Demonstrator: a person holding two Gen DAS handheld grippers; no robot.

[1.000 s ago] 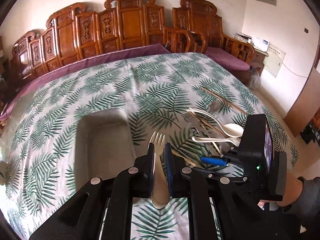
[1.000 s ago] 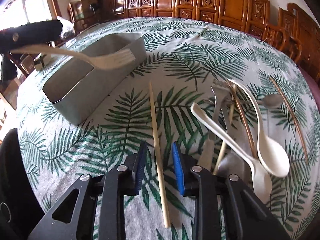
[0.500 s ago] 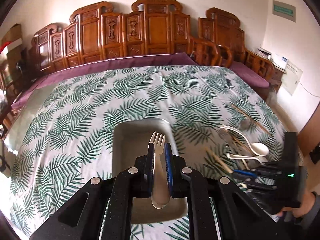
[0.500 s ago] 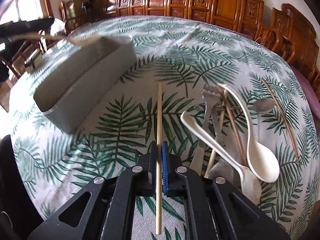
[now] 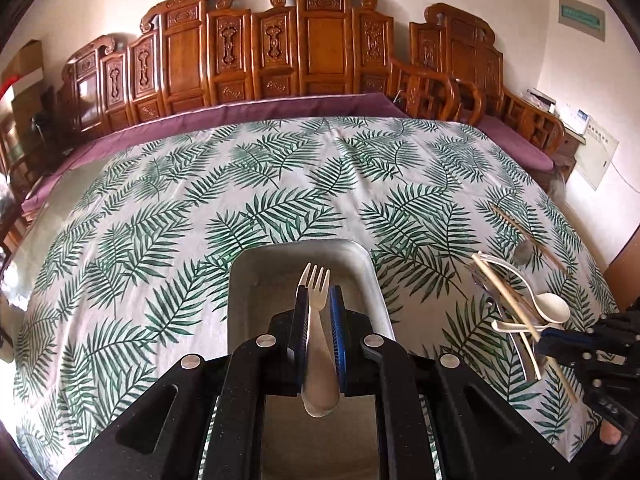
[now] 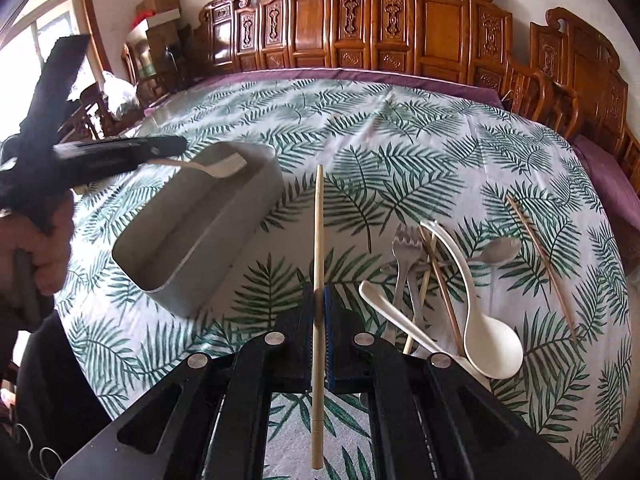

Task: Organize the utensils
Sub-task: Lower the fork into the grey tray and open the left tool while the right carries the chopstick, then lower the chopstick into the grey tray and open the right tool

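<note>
My left gripper (image 5: 319,304) is shut on a cream plastic fork (image 5: 316,280), tines forward, held over the grey metal tray (image 5: 372,272). In the right wrist view the left gripper (image 6: 120,152) holds the fork (image 6: 216,168) above the tray's (image 6: 224,232) far end. My right gripper (image 6: 319,292) is shut on a wooden chopstick (image 6: 319,216), lifted above the cloth and pointing forward. Its far end shows in the left wrist view (image 5: 504,296). A pile of utensils lies to the right: white spoons (image 6: 488,340), a metal fork (image 6: 404,248), a metal spoon (image 6: 500,250) and more chopsticks (image 6: 540,256).
The table carries a white cloth with green leaf print (image 5: 280,184). Carved wooden chairs (image 5: 312,52) line its far side. Boxes and clutter (image 6: 156,24) stand at the far left. The person's hand (image 6: 44,240) holds the left gripper's handle.
My left gripper moved left with the fork until it is over the tray. My right gripper closed on the chopstick and lifted it off the cloth.
</note>
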